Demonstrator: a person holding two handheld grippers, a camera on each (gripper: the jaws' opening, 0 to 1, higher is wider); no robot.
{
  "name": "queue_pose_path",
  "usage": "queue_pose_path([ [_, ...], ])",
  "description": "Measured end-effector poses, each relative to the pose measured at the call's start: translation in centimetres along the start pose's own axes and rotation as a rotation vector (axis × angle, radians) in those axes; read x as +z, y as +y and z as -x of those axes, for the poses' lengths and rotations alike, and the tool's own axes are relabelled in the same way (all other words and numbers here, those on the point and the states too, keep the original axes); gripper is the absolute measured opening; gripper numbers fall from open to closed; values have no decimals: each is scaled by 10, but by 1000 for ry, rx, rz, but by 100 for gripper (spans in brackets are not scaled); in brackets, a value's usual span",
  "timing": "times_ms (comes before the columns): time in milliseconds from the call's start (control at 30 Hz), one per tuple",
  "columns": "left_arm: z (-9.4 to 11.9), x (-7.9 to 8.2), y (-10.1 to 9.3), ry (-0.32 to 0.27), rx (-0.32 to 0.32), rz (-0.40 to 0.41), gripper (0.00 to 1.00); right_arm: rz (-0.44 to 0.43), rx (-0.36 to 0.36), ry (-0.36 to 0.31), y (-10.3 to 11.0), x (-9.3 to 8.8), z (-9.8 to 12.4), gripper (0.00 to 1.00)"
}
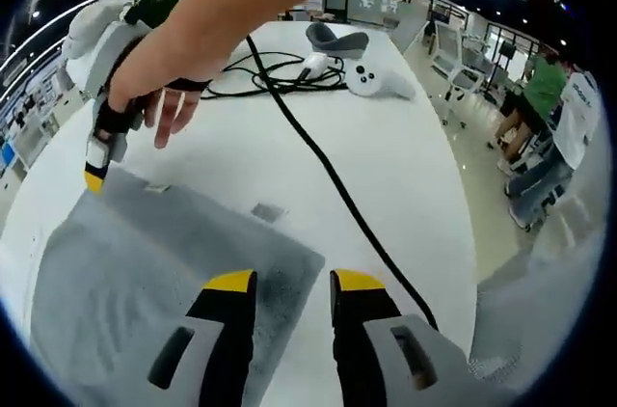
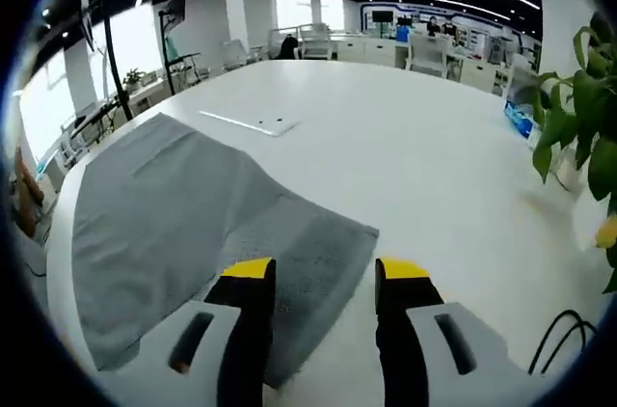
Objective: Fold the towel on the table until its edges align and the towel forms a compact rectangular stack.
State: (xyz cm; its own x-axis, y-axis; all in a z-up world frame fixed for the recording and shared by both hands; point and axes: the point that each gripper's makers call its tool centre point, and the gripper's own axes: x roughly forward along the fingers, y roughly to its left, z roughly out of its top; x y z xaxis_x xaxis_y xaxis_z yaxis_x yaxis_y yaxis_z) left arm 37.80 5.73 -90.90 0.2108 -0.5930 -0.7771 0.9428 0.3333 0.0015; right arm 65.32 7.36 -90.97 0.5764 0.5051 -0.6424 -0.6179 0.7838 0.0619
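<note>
While the left gripper [image 1: 293,282] hangs released over the nubby grey towel [image 1: 145,272], the right gripper [image 2: 323,270] gapes too, beside a leafy plant [image 2: 578,108].

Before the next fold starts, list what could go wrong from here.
1. The black cable runs past the grey towel; a lifted edge could snag or drag it.
2. Both grippers stand open at towel corners, the left gripper and the right gripper; uneven pinches could leave the edges misaligned.
3. The towel's near side reaches the table edge, so it might slide off.
</note>
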Motion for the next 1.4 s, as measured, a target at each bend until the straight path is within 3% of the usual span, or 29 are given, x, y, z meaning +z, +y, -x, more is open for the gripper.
queue_pose_path([
  [133,-4,-9,-2,37,-7,-21,30,2,1,12,-7,-2,-13,41],
  [267,-6,-4,1,29,6,-26,25,22,3,6,-2,-1,-12,39],
  [300,-6,-4,3,29,14,-27,23,71,5,-19,-5,3,-14,38],
  [367,-8,-2,4,27,20,-15,21,37,-6,-11,-8,0,-16,37],
  [533,-8,-2,11,31,54,-3,5,57,5,-2,-7,0,-14,24],
  [600,-9,-2,9,27,42,68,4,64,23,0,-4,-1,-13,17],
  [667,-9,-1,8,29,37,69,3,65,38,3,-1,-2,-13,8],
  [767,-11,2,0,30,19,86,3,70,44,15,0,-6,-7,5],
  [900,-15,7,-14,16,-19,212,3,74,40,30,-6,-14,3,4],
  [1033,-21,15,-28,11,-34,177,3,38,35,39,-14,-23,14,5],
  [1133,-26,22,-37,5,-50,151,3,30,11,33,-24,-31,26,11],
  [1233,-29,26,-38,6,-49,112,3,0,-33,0,-40,-29,30,19],
  [1400,-29,25,-37,20,-50,85,3,9,-73,-49,-54,-16,30,21],
])
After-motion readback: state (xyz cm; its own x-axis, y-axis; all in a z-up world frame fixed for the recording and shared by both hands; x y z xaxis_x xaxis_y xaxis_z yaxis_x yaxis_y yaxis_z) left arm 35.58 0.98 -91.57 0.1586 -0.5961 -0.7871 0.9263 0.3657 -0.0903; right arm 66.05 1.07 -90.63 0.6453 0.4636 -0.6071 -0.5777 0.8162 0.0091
